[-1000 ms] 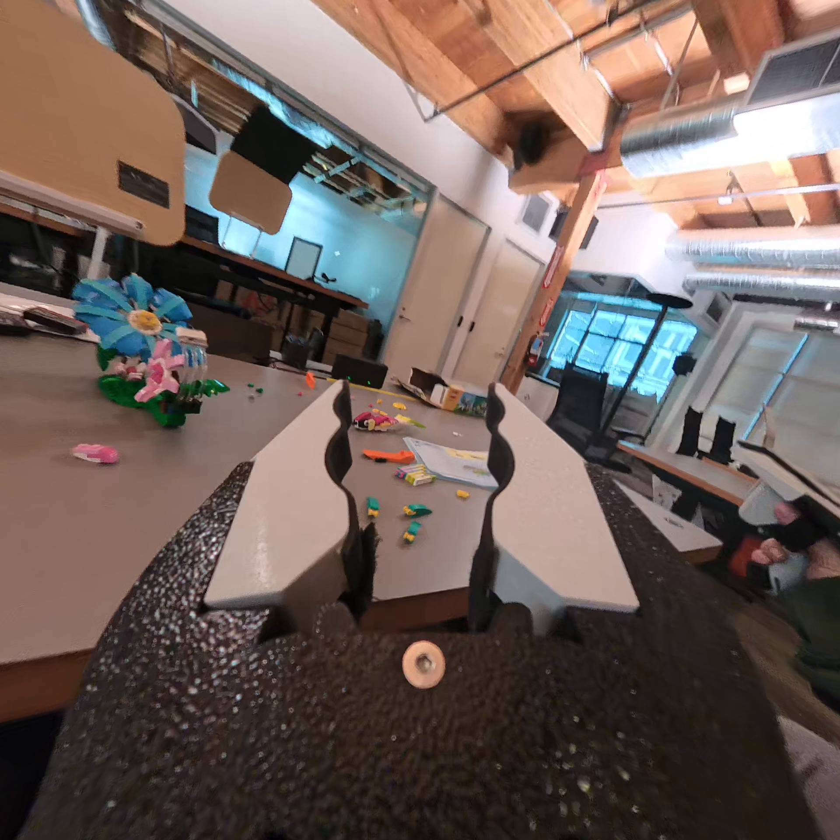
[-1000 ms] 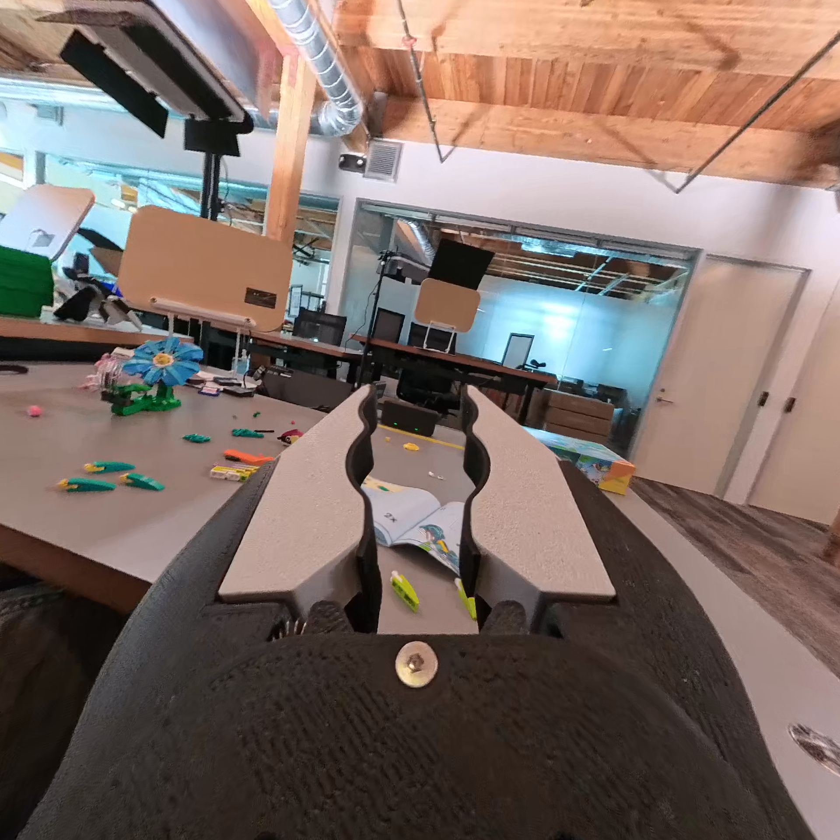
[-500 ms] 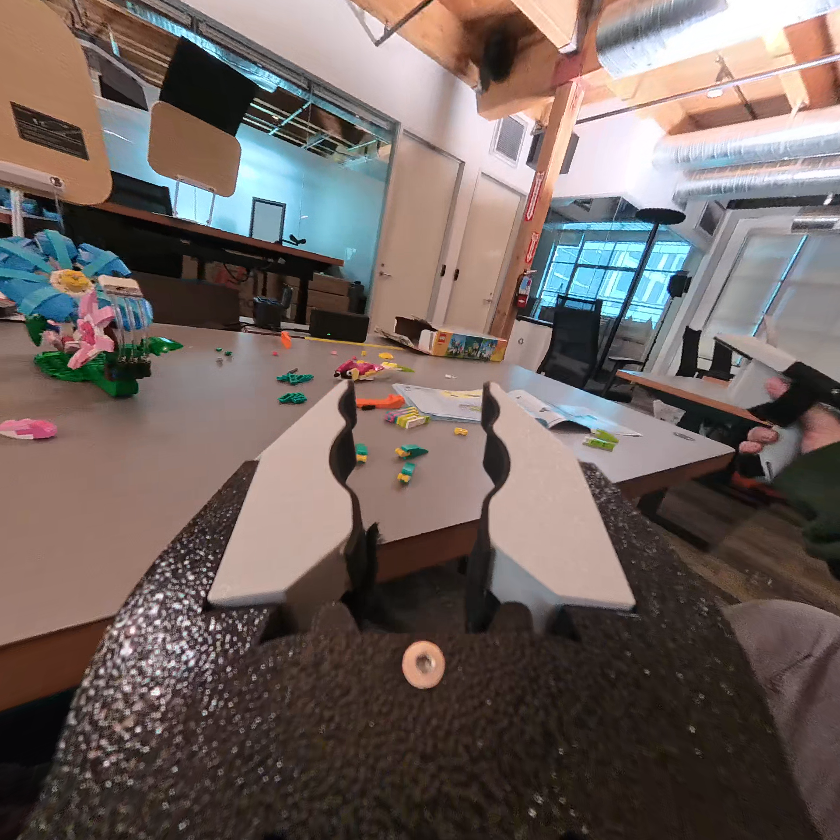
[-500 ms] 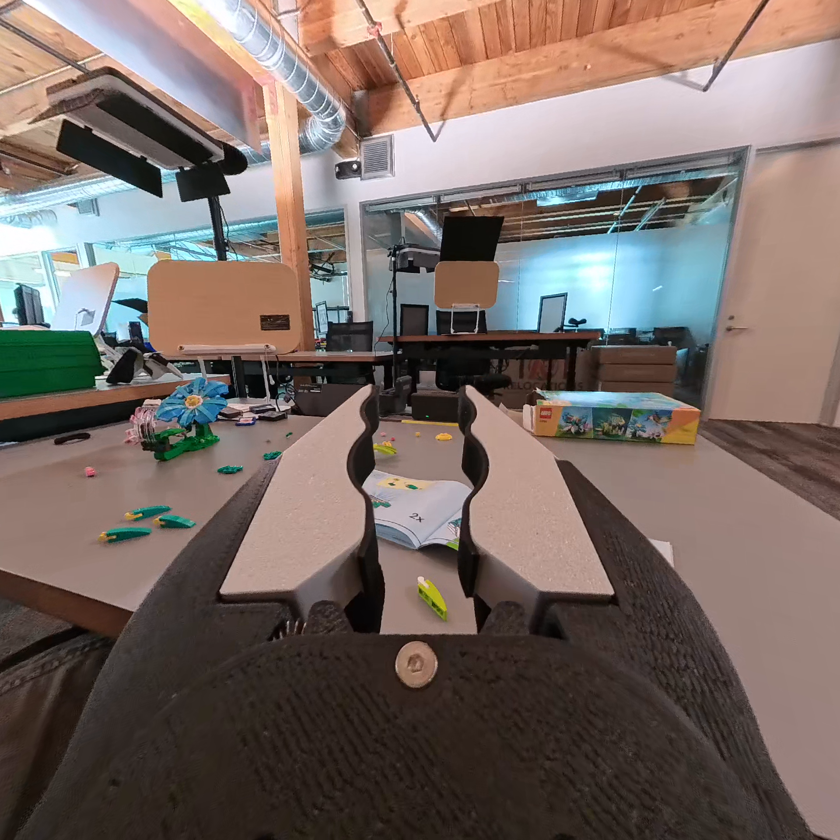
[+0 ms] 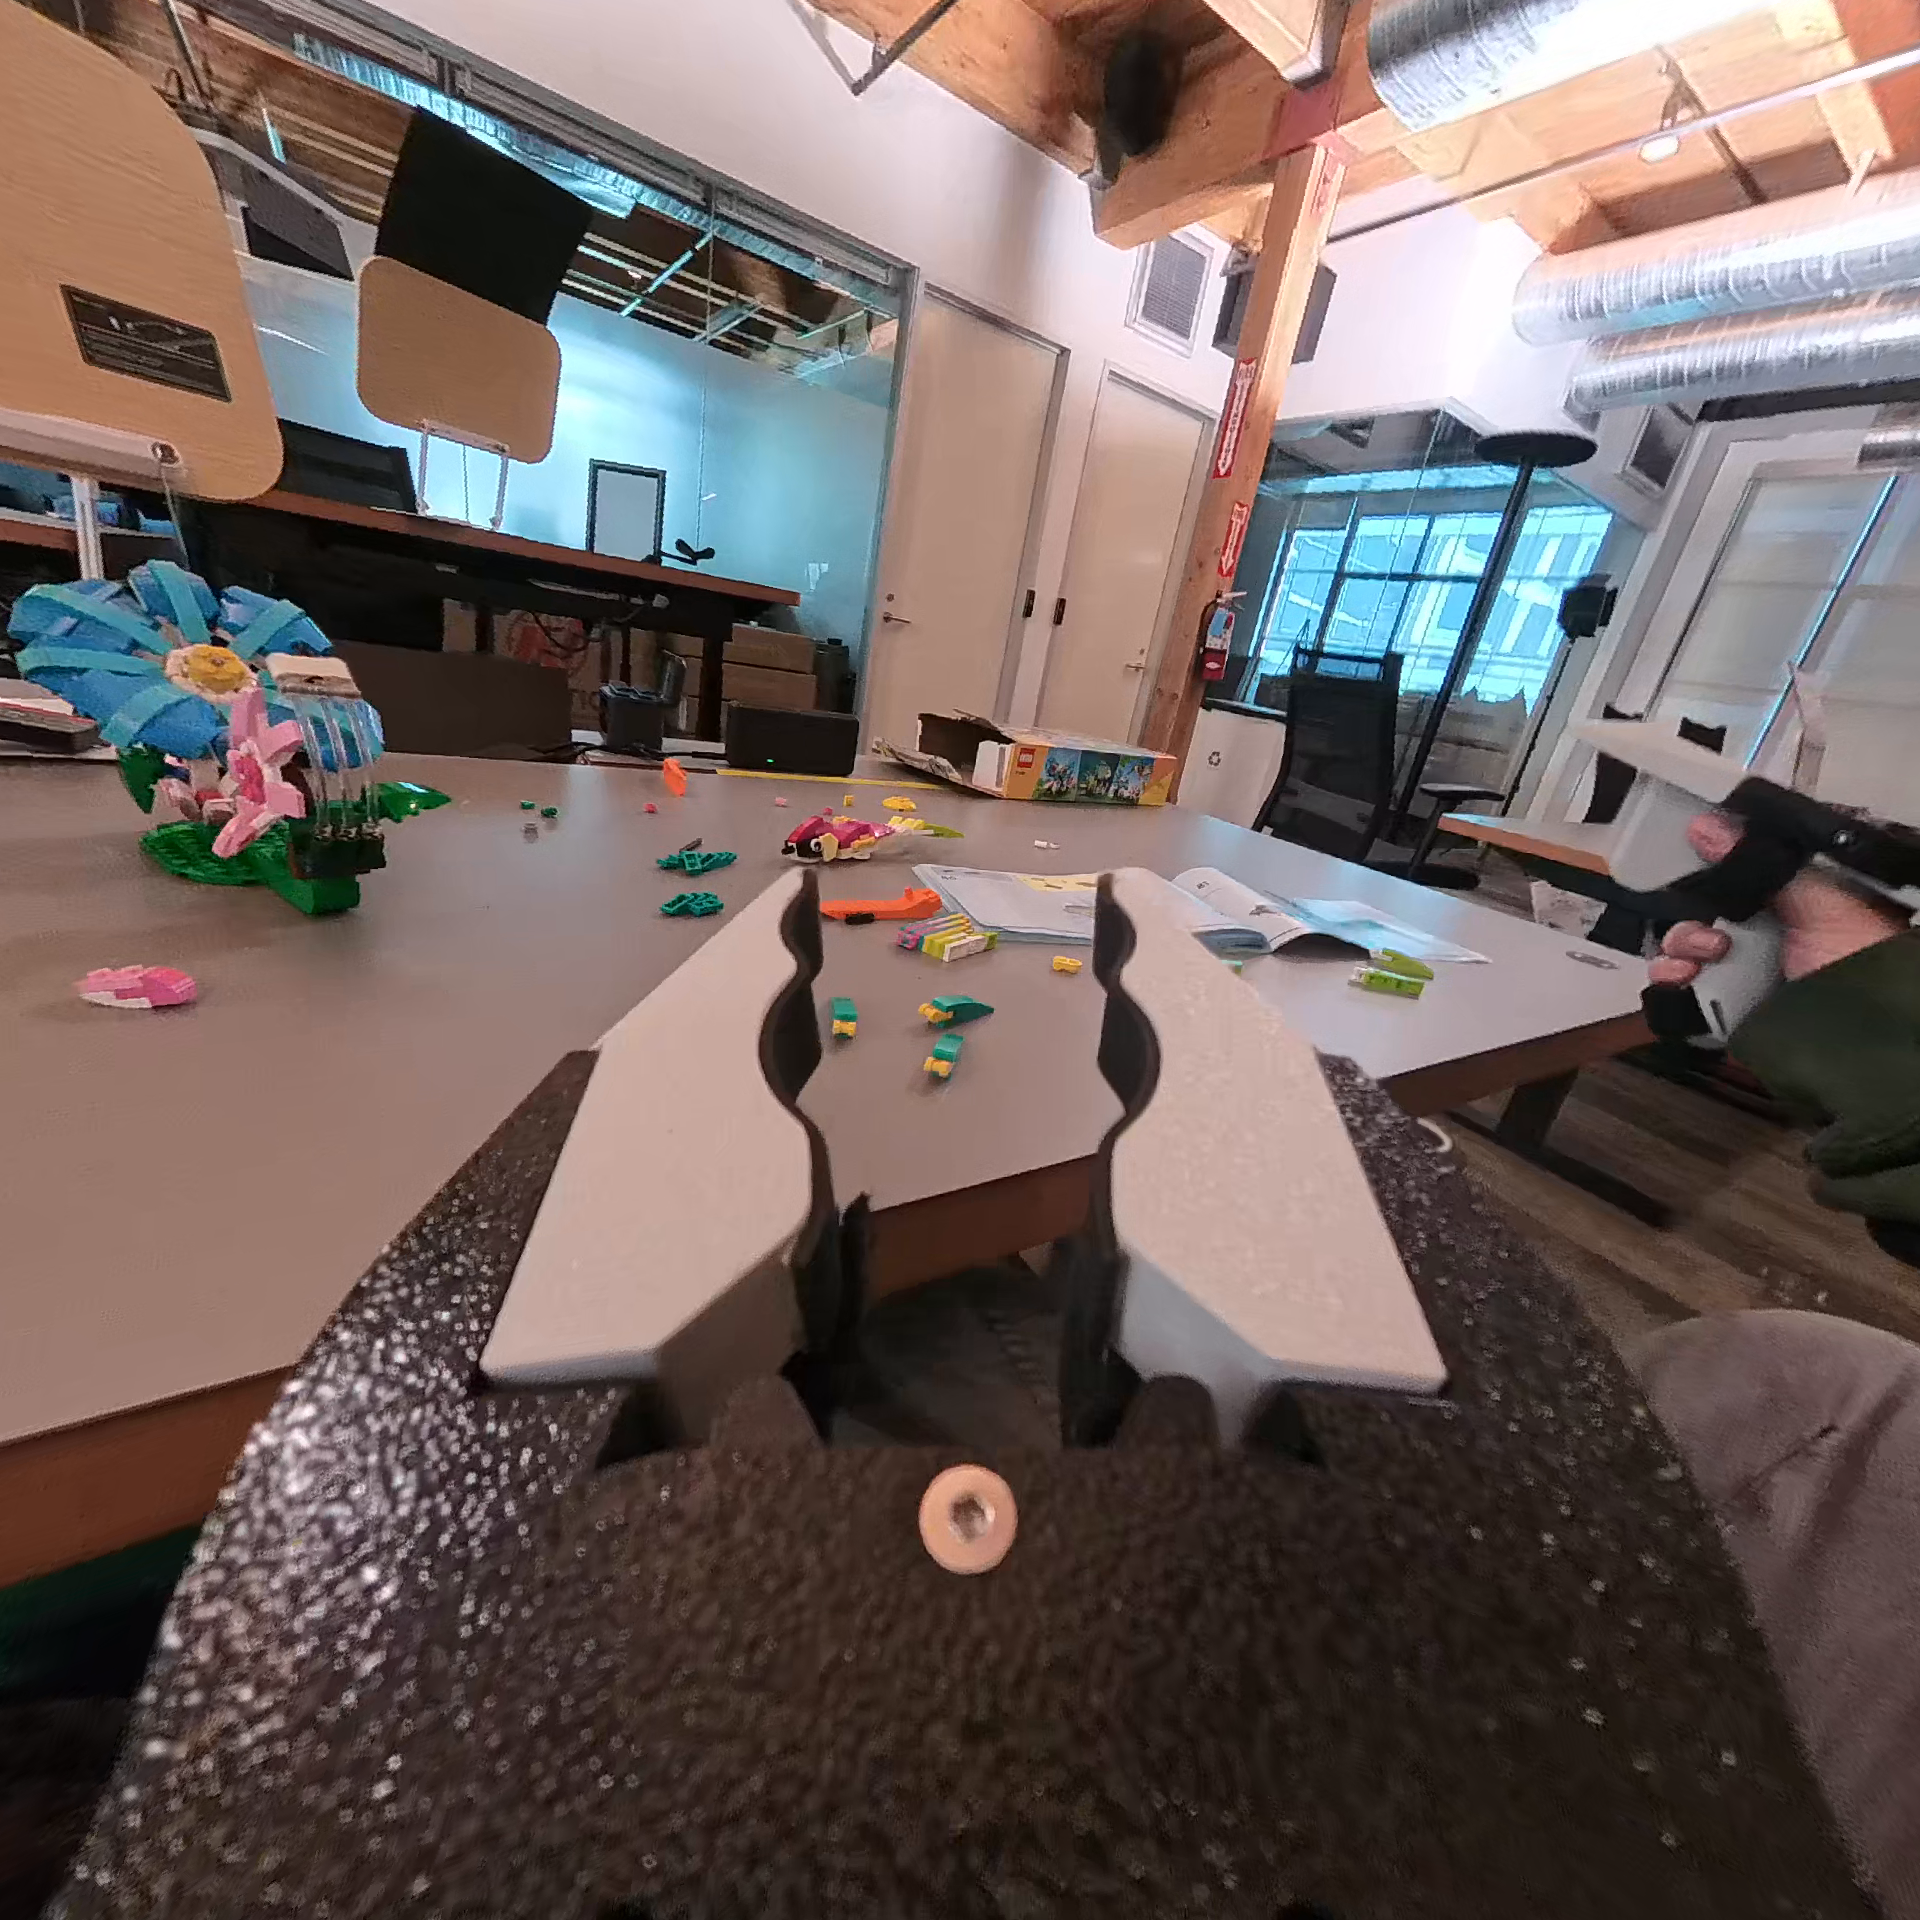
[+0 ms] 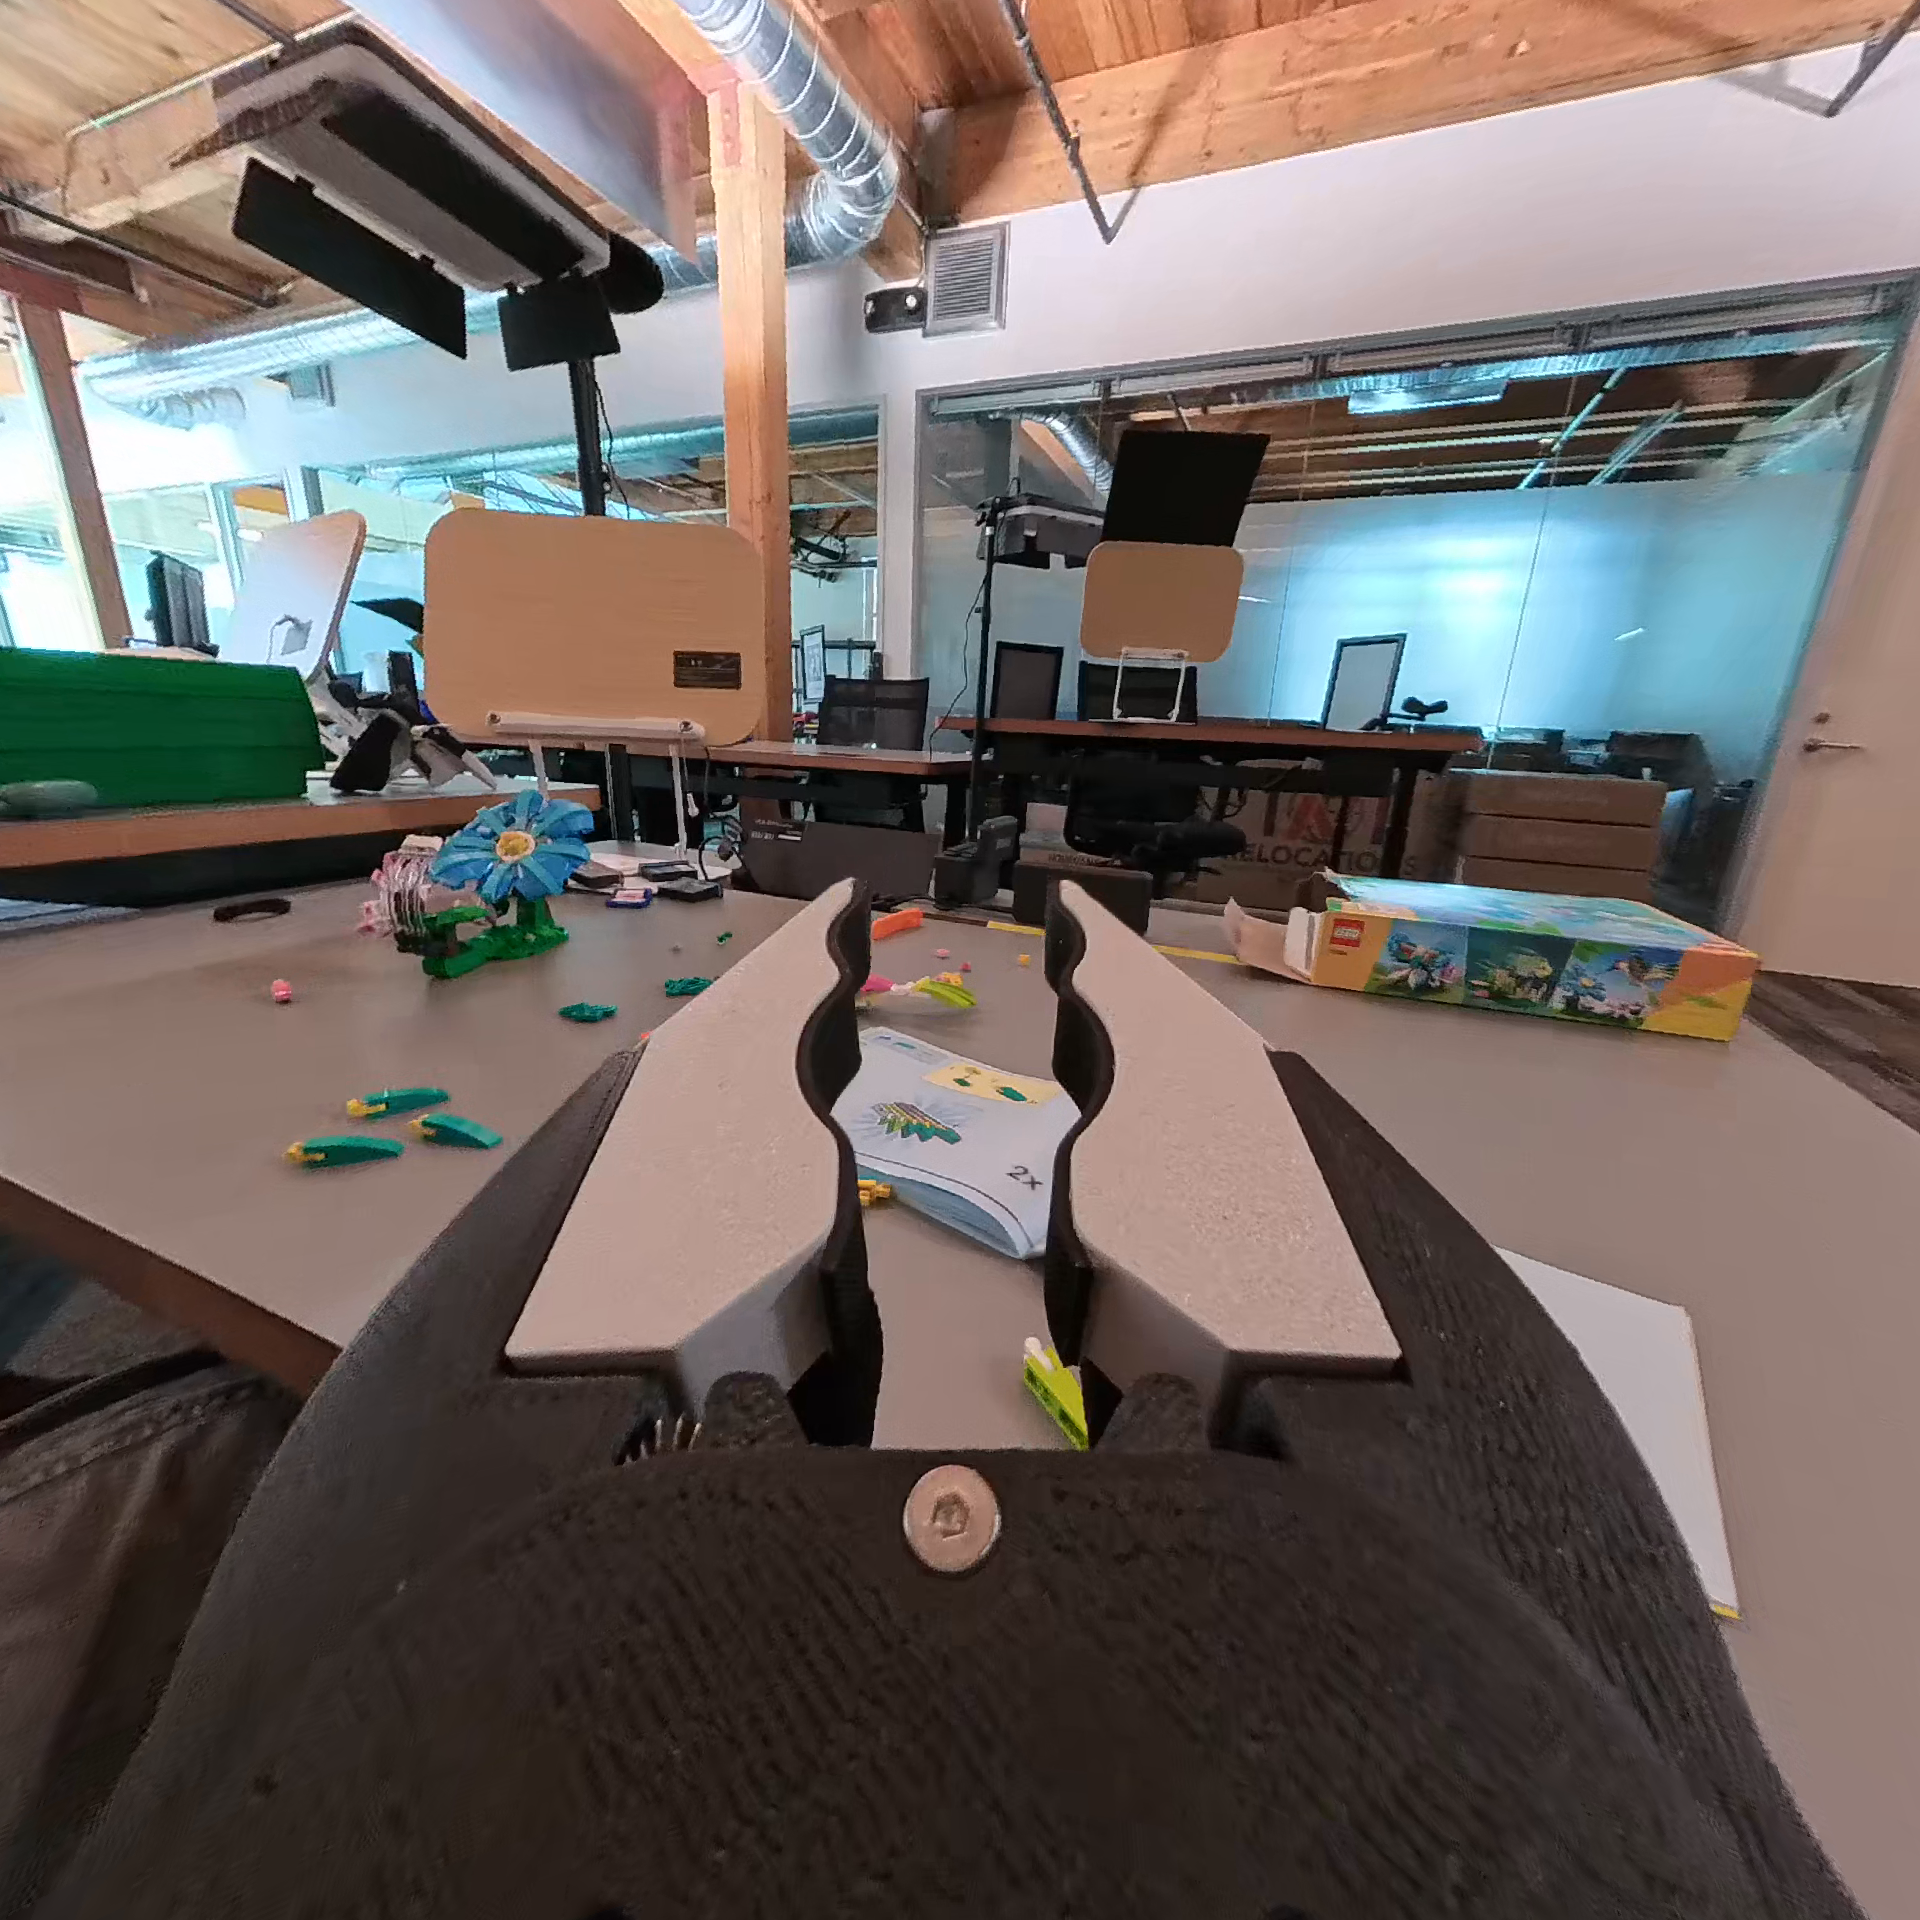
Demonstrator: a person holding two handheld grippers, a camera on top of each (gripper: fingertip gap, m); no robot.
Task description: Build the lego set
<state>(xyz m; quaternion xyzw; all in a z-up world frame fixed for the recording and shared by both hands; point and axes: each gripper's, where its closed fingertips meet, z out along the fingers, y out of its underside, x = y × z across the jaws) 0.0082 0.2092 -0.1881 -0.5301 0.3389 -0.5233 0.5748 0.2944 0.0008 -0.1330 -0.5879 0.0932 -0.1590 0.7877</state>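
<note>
While your left gripper (image 5: 956, 914) and right gripper (image 6: 956, 914) hover at the table (image 5: 312, 1091) edge — both spread, empty — the booklet (image 6: 956, 1132) lies beyond the right one.

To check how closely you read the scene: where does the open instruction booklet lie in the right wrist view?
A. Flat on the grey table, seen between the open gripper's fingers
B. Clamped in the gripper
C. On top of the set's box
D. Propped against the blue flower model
A: the instruction booklet lies open on the grey table, framed by the spread fingers of the right gripper, apart from the box and blue flower model.
</note>
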